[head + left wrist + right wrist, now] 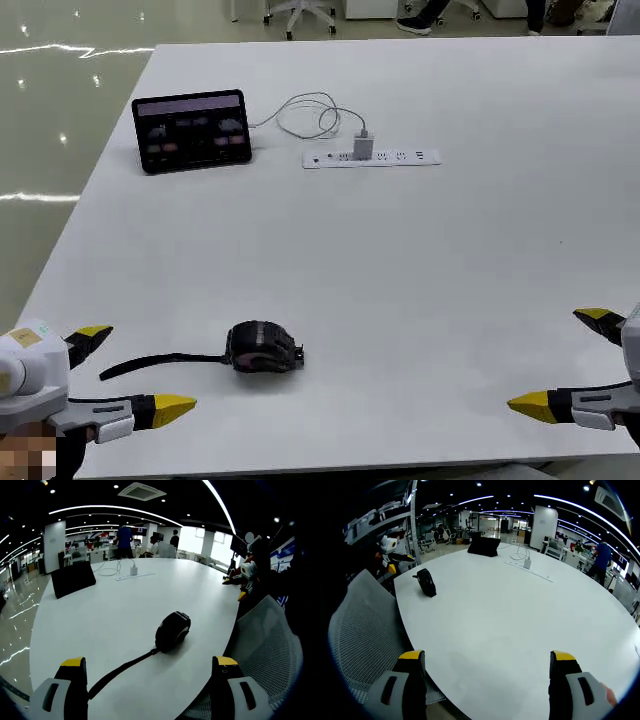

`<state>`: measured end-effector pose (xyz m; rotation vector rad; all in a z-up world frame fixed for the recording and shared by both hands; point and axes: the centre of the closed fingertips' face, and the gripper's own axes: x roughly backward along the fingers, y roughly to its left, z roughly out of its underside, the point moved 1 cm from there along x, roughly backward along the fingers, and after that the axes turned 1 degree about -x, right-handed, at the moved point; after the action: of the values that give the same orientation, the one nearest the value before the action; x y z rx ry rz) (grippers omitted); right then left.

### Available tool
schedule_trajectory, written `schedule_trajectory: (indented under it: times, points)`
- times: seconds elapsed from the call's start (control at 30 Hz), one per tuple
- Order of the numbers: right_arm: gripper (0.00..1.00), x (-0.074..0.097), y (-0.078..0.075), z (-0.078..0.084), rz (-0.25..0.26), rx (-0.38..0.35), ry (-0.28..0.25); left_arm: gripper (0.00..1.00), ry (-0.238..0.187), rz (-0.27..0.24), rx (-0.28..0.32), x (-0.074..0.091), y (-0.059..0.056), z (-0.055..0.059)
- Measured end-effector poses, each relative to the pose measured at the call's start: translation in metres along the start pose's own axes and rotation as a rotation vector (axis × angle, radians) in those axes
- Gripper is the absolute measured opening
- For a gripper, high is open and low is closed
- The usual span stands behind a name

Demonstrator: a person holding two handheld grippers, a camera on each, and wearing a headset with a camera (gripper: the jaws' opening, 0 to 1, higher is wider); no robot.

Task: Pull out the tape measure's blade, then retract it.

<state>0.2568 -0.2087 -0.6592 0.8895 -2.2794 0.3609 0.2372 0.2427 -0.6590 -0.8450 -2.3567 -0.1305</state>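
1. Tape (262, 347): a black case lying on the white table (420, 260), near the front edge and left of centre. Nothing is holding it.
2. Strap (160, 364): black, flat on the table. It runs from the case to the left, toward the left gripper (148, 368).
3. Left gripper: jaws spread wide, yellow tips over the front-left table edge, nothing between them. In the left gripper view the tape (172, 630) sits ahead between the jaws, apart from both. The strap end reaches close to the left jaw; I cannot tell if it touches.
4. Right gripper (545, 359): jaws spread wide and empty at the front-right table edge, well apart from the tape. In the right gripper view the tape (426, 581) lies far off to the left.
5. Far side of the table: a tablet (192, 130) stands propped at the left. A power strip (370, 158) lies to its right with a charger plugged in. A white cable (305, 112) loops between the two.
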Motion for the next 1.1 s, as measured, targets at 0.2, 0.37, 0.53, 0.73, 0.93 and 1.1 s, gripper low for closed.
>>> schedule_trajectory:
  times: [0.2, 0.37, 0.53, 0.73, 0.93, 1.1]
  points:
    - [1.00, -0.014, 0.007, -0.008, -0.036, 0.053, 0.017, 1.00, 0.007, 0.046, -0.079, -0.012, 0.003, -0.008]
    - [1.00, -0.022, 0.010, -0.023, -0.053, 0.073, 0.002, 1.00, 0.048, 0.070, -0.128, -0.024, 0.005, -0.017]
    - [1.00, -0.029, 0.013, -0.034, -0.067, 0.094, -0.009, 1.00, 0.060, 0.121, -0.175, -0.035, 0.000, -0.028]
    - [1.00, -0.034, 0.019, -0.043, -0.086, 0.115, -0.018, 1.00, 0.095, 0.188, -0.228, -0.045, -0.011, -0.031]
    - [1.00, -0.036, 0.023, -0.044, -0.095, 0.123, -0.023, 0.99, 0.133, 0.215, -0.284, -0.052, -0.014, -0.028]
    - [1.00, -0.040, 0.029, -0.043, -0.112, 0.126, -0.017, 0.96, 0.172, 0.260, -0.316, -0.058, -0.019, -0.020]
